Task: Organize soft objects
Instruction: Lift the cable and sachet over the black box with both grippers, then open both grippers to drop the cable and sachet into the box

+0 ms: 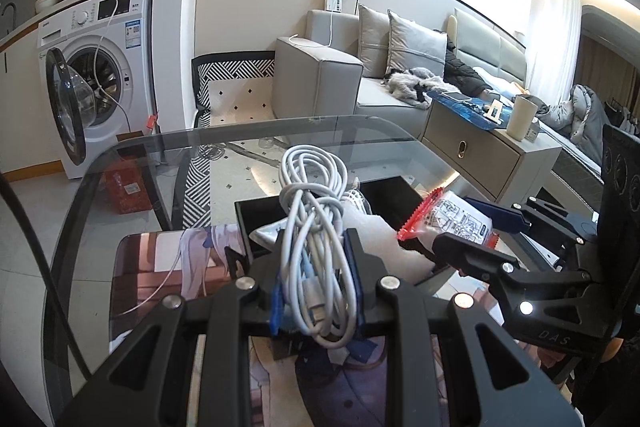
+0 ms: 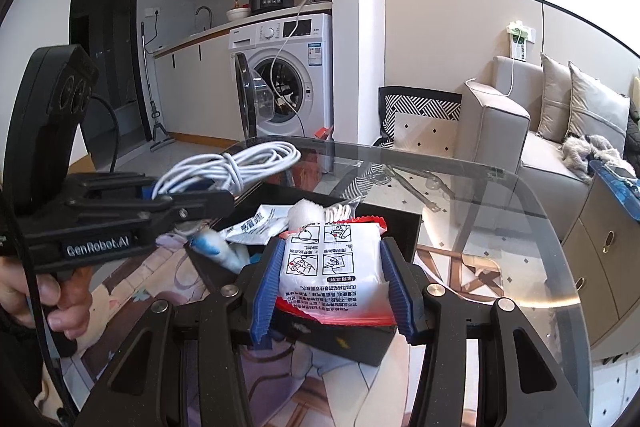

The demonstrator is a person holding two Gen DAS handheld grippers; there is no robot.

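My left gripper is shut on a coiled white cable bundle and holds it above a black tray. The cable also shows in the right wrist view, pinched by the left gripper. My right gripper is shut on a white packet with red edges and printed pictures, held over the black tray. The packet shows at the right of the left wrist view. The tray holds white foam, a flat white sachet and a blue-and-white roll.
The tray sits on a printed mat on a round glass table. A grey sofa, a side cabinet and a washing machine with its door open stand beyond. A white cable lies on the mat.
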